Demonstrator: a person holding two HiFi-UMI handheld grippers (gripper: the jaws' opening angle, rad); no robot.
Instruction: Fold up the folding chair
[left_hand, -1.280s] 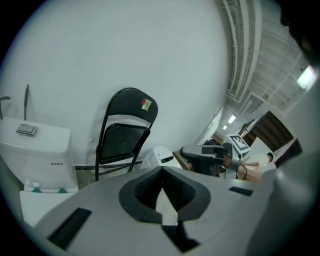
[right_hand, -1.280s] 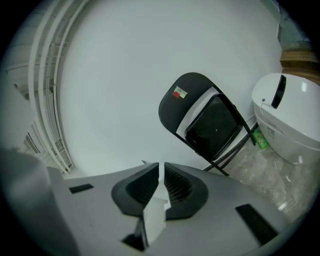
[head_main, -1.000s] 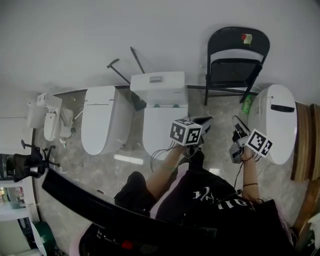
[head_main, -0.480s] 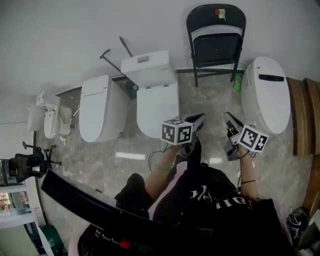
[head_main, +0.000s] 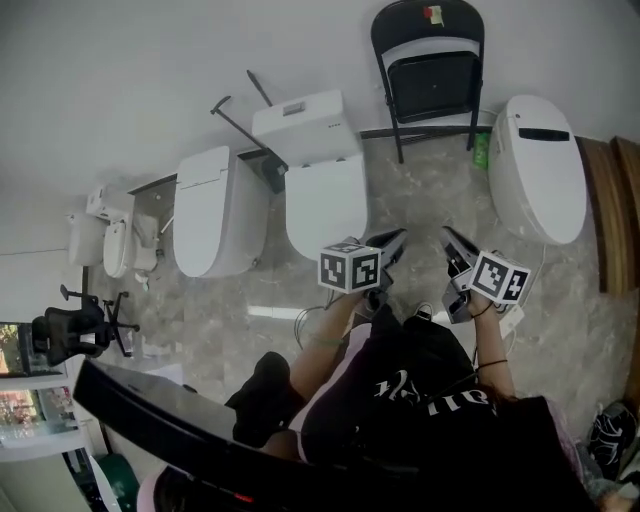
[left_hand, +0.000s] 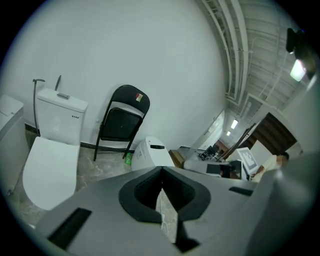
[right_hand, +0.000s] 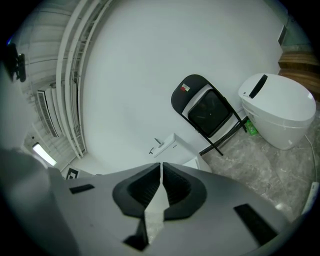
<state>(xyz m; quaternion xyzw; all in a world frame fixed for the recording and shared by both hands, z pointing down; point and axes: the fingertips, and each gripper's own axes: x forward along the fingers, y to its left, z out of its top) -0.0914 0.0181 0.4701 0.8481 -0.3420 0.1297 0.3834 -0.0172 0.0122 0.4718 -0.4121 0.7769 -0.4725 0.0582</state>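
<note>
The black folding chair stands on its legs against the white wall at the top of the head view, with a small red-and-green sticker on its backrest. It also shows in the left gripper view and the right gripper view, some way ahead of both. My left gripper and right gripper are held side by side over the marble floor, well short of the chair. Both are shut with nothing between the jaws, as seen for the left gripper and the right gripper.
A white toilet with a tank and another toilet stand left of the chair. A rounded white toilet and a green bottle are on its right. Wooden boards lie far right; an office chair is far left.
The person has walked across the room, so the chair and the toilets have shifted in the head view. Both grippers moved along with the person and stayed shut.
</note>
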